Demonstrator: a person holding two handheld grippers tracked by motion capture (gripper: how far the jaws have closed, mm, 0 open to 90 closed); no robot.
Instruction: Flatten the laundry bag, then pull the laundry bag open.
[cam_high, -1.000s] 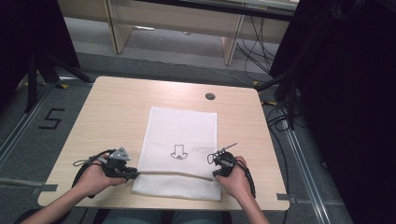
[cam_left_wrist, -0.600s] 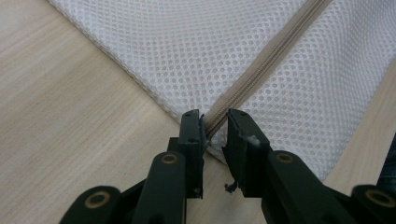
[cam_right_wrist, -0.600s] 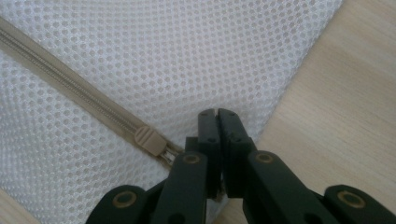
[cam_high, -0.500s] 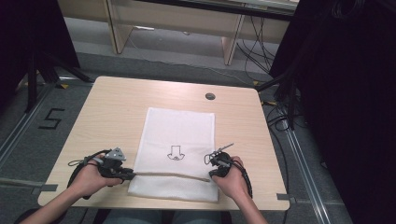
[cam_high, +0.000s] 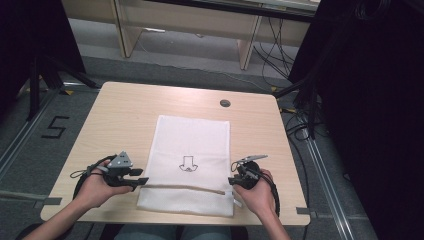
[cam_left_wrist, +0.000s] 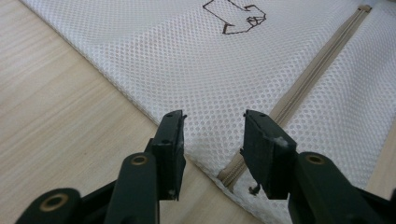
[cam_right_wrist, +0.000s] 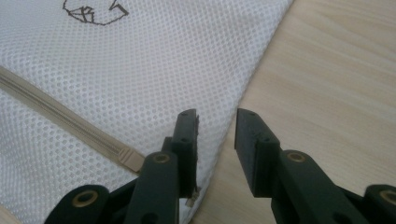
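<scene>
Left gripper: jaws parted by a moderate gap, nothing held between them. It sits low at the left edge of the white mesh bag, with the end of the beige zipper lying just ahead of the gap. In the high view the left gripper rests in the person's left hand at the bag's near left side, its grey 3-cornered plate on top.

Right gripper: jaws likewise apart, a somewhat narrower gap, empty. Its left jaw sits over the bag's right edge, its right jaw over bare wood; the zipper's other end lies just beside the left jaw. In the high view the right gripper is held by the right hand at the bag's near right side.

Bag (flat, zipper across its near portion): it lies on the light wooden worktop, centred, long side running away from the person, near edge close to the worktop's front. A small black outline drawing is printed on it just beyond the zipper.

Further out: a round dark grommet near the worktop's far right. A "5" is marked on the floor to the left.
</scene>
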